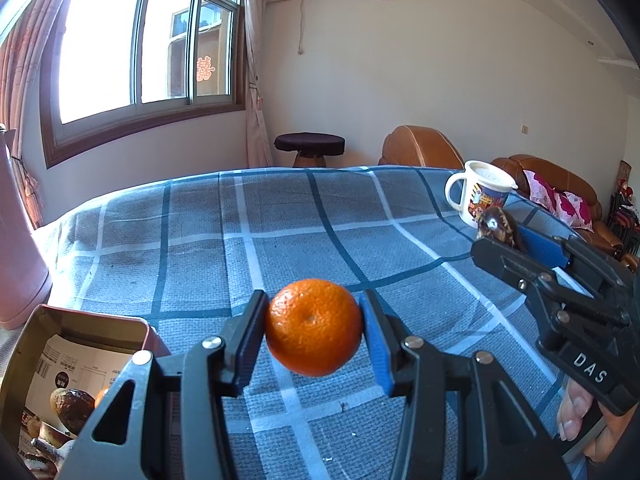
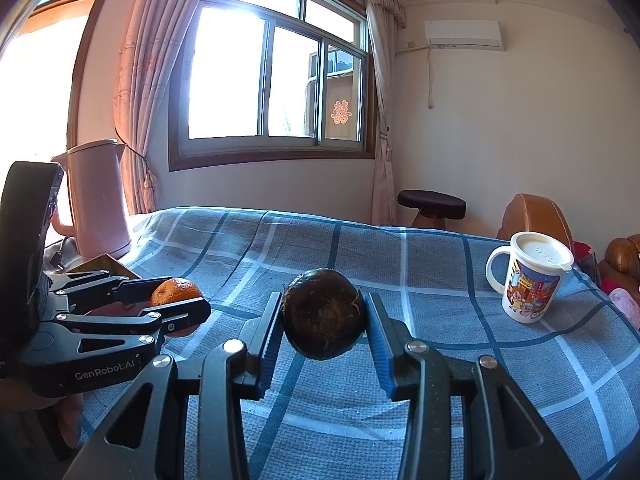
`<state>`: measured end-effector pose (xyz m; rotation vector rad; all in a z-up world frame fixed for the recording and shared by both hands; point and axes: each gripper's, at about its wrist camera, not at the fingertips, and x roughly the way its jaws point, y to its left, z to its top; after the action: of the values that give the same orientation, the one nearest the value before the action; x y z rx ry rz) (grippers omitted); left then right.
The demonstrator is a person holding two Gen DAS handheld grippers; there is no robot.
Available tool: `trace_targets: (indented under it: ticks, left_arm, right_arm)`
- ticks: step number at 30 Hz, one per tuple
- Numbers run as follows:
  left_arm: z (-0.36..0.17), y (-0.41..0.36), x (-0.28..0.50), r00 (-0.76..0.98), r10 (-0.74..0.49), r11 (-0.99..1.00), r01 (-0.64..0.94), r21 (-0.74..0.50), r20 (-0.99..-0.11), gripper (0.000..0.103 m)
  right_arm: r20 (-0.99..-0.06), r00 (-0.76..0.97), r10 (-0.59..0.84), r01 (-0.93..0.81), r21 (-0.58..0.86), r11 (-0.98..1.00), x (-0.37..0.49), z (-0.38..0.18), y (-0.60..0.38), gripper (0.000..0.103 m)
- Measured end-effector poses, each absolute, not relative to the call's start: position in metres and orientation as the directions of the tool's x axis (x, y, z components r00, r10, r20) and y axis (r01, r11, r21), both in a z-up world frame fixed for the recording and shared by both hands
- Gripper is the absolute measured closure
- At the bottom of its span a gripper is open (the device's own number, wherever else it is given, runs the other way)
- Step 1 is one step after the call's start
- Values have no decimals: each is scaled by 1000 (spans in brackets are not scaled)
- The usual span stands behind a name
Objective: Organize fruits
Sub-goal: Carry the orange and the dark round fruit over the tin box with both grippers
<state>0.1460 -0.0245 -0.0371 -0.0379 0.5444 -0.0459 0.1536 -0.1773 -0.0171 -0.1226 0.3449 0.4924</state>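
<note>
Above the checked worktop (image 1: pixel 320 216), the open box (image 1: pixel 80 360) lies beside the left gripper (image 1: pixel 314 328) clamped on the orange (image 1: pixel 314 326), well apart from the right gripper (image 2: pixel 324 316) clamped on the dark fruit (image 2: pixel 324 314).

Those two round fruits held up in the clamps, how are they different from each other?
The mandarin is bright orange with a finely dimpled peel; the dark fruit is brown-black with stray fibres on its skin. The mandarin sits in the left tool, the dark fruit in the right tool. Both are roundish, similar in size, and gripped clear of the checked blue cloth.
</note>
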Motion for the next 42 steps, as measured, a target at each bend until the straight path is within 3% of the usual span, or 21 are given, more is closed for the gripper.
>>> trace_targets:
  ticks: [42]
  left_arm:
    - [-27,-29,110,903,-27,1000,29,-2,-429,54]
  right_arm:
    - [-286,852,439,-463,-21,886,133,-12,-187,61]
